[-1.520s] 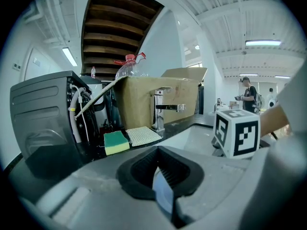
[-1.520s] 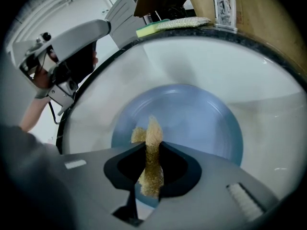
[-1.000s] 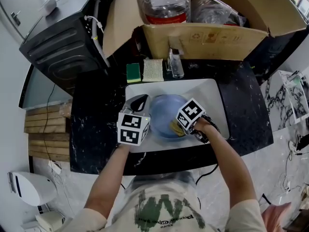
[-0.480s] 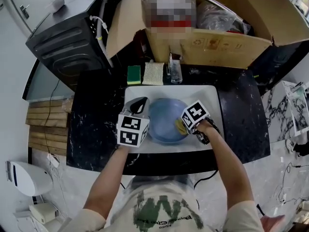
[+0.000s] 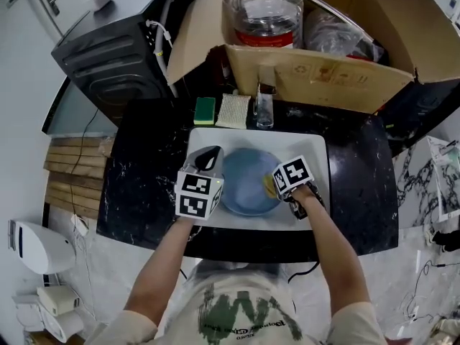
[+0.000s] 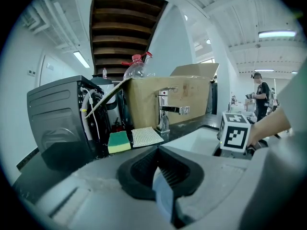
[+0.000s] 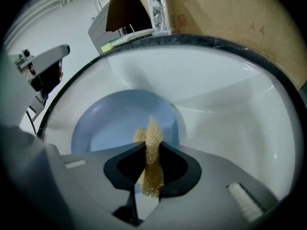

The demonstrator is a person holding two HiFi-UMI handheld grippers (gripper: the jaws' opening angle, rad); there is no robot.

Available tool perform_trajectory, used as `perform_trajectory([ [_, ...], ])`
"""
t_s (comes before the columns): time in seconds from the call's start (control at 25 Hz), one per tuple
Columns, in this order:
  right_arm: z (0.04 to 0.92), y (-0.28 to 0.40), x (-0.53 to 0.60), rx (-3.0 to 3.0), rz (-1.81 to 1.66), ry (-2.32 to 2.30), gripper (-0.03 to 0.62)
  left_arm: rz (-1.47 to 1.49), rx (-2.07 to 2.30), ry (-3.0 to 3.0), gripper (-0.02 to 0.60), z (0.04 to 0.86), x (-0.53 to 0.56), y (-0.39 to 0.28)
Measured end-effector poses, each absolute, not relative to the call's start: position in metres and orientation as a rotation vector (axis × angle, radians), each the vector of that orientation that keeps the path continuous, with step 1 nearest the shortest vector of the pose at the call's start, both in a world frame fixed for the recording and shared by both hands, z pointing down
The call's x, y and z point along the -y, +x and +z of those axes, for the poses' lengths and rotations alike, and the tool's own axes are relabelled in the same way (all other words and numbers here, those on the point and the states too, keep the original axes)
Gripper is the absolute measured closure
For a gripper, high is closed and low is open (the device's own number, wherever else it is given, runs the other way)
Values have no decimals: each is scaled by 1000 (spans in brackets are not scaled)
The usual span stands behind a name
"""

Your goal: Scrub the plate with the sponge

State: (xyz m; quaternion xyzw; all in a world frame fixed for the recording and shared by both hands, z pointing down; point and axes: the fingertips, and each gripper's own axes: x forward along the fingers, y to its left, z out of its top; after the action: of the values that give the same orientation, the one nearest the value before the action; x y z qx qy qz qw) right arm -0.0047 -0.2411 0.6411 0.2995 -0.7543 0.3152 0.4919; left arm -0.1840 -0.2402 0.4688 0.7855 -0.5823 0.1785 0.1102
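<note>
1. Down in the white sink (image 5: 316, 149), which is set into the black marbled worktop (image 5: 140, 185), lies a round blue plate (image 5: 244, 182), roughly at the basin's middle.
2. At the plate's left edge, the left gripper (image 6: 160, 176) has its jaws pressed onto the rim. The left gripper view shows a thin blue edge standing between the two black pads.
3. At the plate's right side, the right gripper (image 7: 151, 169) has its jaws pinching a tan, porous sponge (image 7: 152, 135). The sponge sticks out past the jaw tips and sits over the plate's inner face near the right rim (whether it truly touches the surface cannot be told).
4. Both grippers face each other across the plate, their marker cubes uppermost in the head view, with a bare forearm behind each.
5. Behind the sink on the worktop lie a green sponge (image 5: 205, 110) and, just beside it, a pale mesh pad (image 5: 234, 110). A chrome tap (image 5: 264, 108) stands to their right.
6. Farther back is an open cardboard box (image 5: 323, 77) with a large clear bottle (image 5: 262, 13) in it, and a black appliance (image 5: 115, 56) stands off to the left.
</note>
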Motion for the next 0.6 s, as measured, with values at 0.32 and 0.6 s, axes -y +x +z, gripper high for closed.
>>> perform_trajectory([
  [0.32,587,-9,259,2010,744,850,523,470,1721,2289,580,457,239,-175],
  [0.6,510,-1,277,2175,633,987,523,434,1714,2287,580,440,240,-160],
])
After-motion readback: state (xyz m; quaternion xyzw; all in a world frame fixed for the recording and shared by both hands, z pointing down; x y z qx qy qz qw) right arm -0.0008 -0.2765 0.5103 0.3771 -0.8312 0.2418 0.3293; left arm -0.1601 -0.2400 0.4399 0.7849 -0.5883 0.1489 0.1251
